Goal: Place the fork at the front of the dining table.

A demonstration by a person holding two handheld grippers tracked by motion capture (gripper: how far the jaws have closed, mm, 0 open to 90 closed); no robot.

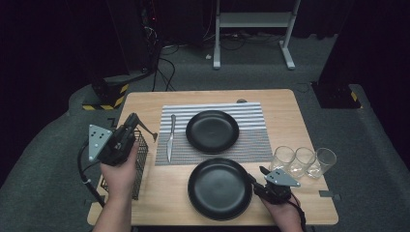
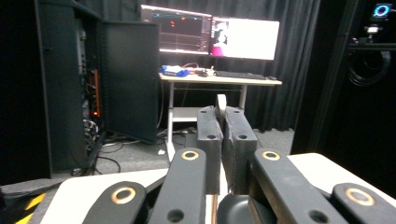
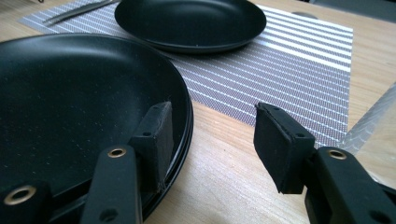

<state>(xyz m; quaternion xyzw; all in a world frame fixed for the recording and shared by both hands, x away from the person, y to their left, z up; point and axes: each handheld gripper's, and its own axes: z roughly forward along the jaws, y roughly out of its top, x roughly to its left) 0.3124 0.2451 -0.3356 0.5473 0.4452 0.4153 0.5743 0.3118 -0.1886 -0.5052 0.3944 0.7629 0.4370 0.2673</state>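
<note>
Plate-gripping underway: right claw, jaws spread, straddles the rim of the near round black plate and must squeeze next; left claw pressed together.

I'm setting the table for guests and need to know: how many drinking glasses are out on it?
3. They stand in a row at the table's right edge, beside the placemat: the left glass, the middle glass and the right glass. None seems hidden.
</note>
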